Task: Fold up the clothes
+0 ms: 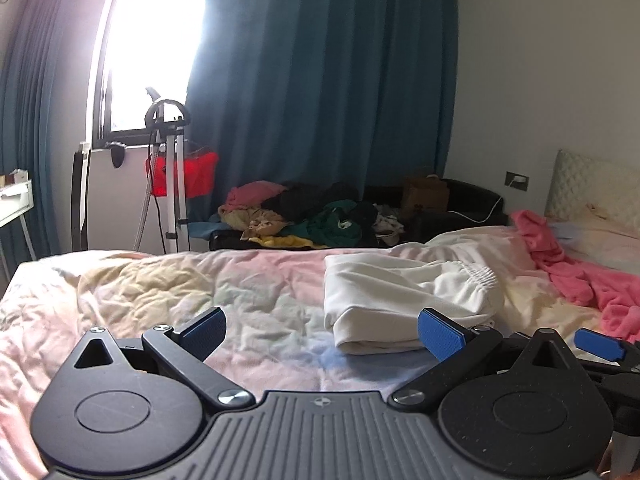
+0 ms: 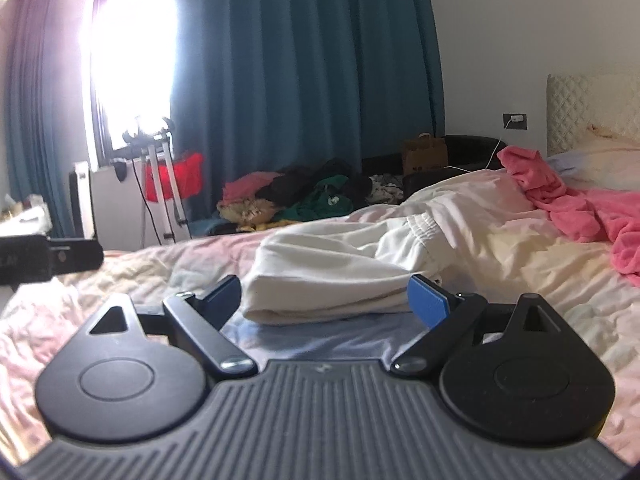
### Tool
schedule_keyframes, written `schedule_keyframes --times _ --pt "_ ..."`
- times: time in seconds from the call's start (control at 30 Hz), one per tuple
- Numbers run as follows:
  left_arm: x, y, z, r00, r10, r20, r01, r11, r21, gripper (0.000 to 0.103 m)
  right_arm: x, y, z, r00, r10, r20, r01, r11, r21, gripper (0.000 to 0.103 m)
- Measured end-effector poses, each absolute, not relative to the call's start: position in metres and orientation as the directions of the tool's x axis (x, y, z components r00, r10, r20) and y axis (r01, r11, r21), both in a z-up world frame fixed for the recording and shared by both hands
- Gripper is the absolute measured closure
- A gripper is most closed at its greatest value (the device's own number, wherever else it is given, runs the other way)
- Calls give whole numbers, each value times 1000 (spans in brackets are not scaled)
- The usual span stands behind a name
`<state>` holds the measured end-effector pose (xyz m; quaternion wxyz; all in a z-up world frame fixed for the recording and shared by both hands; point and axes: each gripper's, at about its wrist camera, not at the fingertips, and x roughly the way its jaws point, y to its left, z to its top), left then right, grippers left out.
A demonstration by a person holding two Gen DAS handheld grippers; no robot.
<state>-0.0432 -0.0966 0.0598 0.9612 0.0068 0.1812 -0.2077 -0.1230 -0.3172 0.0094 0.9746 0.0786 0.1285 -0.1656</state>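
A folded white garment with an elastic waistband (image 1: 404, 300) lies on the bed, also in the right wrist view (image 2: 340, 276). My left gripper (image 1: 322, 330) is open and empty, low over the quilt, with the garment's near edge just ahead to the right. My right gripper (image 2: 326, 296) is open and empty, directly in front of the garment's folded near edge, jaws spread about as wide as the fold. The right gripper's blue finger (image 1: 598, 344) shows at the left view's right edge. Part of the left gripper (image 2: 52, 260) shows at the right view's left edge.
The bed has a pastel quilt (image 1: 180, 292). A pink garment (image 2: 580, 208) lies at the right near the headboard (image 2: 592, 112). A pile of mixed clothes (image 1: 304, 216) sits beyond the bed, with a tripod (image 1: 170, 172), window and blue curtains (image 1: 320, 80) behind.
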Motion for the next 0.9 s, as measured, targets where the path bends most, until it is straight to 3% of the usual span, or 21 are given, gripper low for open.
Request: schedule_keyframes --times 0.9 --pt "-43 -106 39 830 -408 -381 419 906 -56 0 -118 -312 -1 888 -333 -318 371 926 67 11"
